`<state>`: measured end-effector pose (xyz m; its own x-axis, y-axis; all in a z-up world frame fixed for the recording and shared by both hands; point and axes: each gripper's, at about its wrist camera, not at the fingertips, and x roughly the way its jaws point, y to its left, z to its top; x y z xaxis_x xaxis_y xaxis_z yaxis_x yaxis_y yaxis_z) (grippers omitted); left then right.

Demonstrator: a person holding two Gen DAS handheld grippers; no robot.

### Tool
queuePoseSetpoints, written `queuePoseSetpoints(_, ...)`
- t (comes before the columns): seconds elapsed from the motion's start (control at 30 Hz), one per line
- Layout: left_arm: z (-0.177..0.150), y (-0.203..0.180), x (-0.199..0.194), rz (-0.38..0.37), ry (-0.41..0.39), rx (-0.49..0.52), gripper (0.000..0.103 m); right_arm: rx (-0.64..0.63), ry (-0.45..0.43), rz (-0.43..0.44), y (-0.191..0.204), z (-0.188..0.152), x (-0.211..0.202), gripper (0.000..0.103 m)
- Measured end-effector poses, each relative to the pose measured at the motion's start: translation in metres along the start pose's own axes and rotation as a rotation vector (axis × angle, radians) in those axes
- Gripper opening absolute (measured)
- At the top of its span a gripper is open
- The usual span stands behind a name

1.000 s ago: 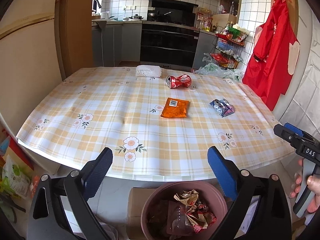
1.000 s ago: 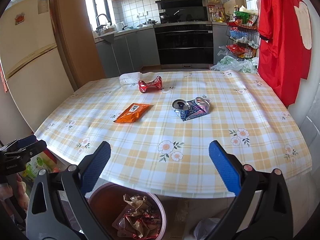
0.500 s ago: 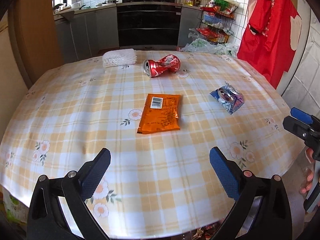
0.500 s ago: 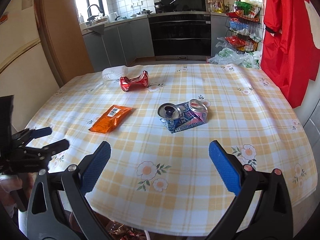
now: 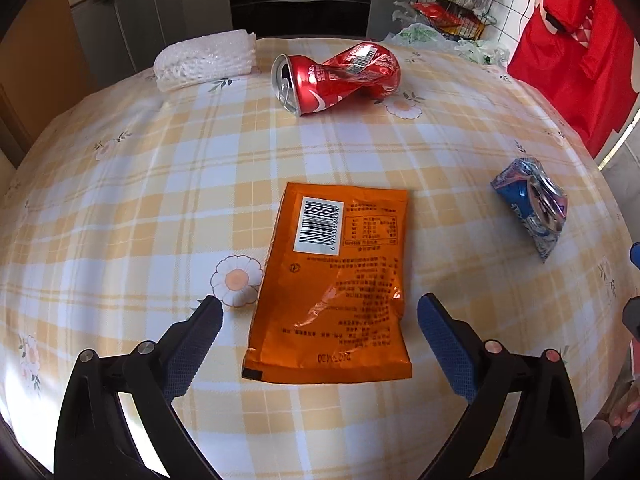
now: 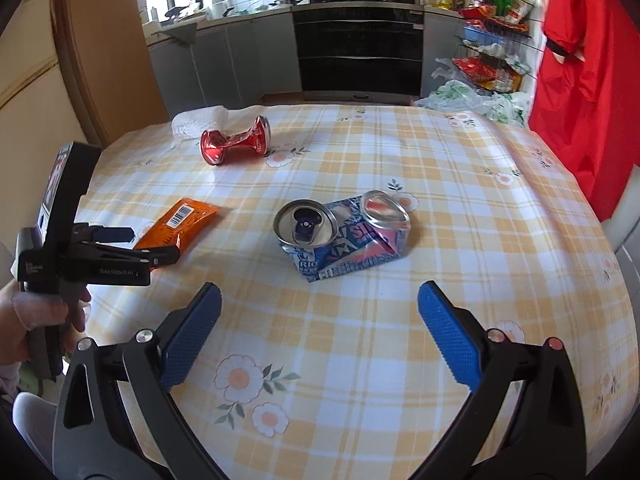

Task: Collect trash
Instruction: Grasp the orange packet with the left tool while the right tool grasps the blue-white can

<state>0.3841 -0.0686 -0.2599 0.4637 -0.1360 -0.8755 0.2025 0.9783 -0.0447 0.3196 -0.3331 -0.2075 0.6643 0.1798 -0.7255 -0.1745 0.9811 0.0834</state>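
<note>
The orange packet [image 5: 334, 284] lies flat on the table [image 5: 120, 200], between the left gripper's [image 5: 320, 312] wide jaws, which have just been closing, untouched. The right gripper [image 6: 319, 312] gapes empty before the blue can [image 6: 344, 236].

Glossy orange foil packet [image 5: 334, 280], shiny dented metal cans [image 5: 336, 76], smooth checked tablecloth [image 5: 120, 208]

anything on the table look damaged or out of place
Yes. Two drink cans are crushed: the red can is twisted at its middle and lies on its side near the far edge, and the blue can is flattened and folded. An orange packet lies flat, barcode side up, on the tablecloth.
</note>
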Motion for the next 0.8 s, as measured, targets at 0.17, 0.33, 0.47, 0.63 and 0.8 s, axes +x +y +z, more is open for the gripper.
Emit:
queuePoseSetpoints(0.17,-0.003,0.011,-0.011,-0.051,-0.027,-0.023,0.062,-0.066,-0.002,0.027,-0.001,0.018,0.028,0.094)
queuePoseSetpoints(0.33,-0.007,0.023,-0.028,-0.088,-0.053,-0.054,0.0,-0.038,0.025,0.104,-0.004,0.036,0.053,0.082)
queuePoseSetpoints(0.47,-0.018,0.038,-0.043,-0.116,-0.079,-0.095,0.0,-0.064,0.068,0.07,-0.001,0.04,0.073,0.082)
queuePoseSetpoints(0.63,-0.029,0.055,-0.063,-0.127,-0.113,-0.124,0.0,-0.082,0.125,0.035,0.004,0.04,0.093,0.081)
queuePoseSetpoints(0.8,-0.031,0.057,-0.069,-0.107,-0.123,-0.084,0.003,-0.101,0.154,0.002,0.009,0.039,0.103,0.067)
